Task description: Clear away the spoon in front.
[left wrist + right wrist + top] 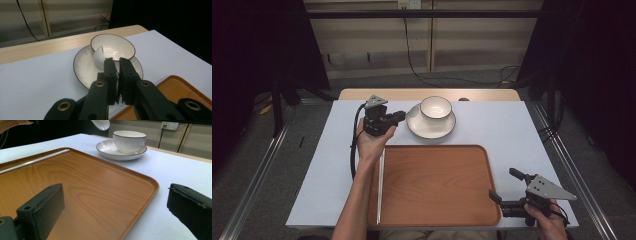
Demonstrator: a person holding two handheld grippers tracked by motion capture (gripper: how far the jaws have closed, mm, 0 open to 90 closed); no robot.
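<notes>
A white bowl with a dark rim stands on a white plate at the back of the table. My left gripper hovers just left of the plate, shut on a white spoon whose scoop sticks out over the plate's near side, beside the bowl. The spoon hangs in the air in the right gripper view. A wooden tray lies in front, with a white chopstick along its left edge. My right gripper is open at the tray's right front corner, holding nothing.
A pale blue mat covers the table, with a strip of bare wood at the far edge. Cables run across the floor behind. The person's left forearm crosses the tray's left side.
</notes>
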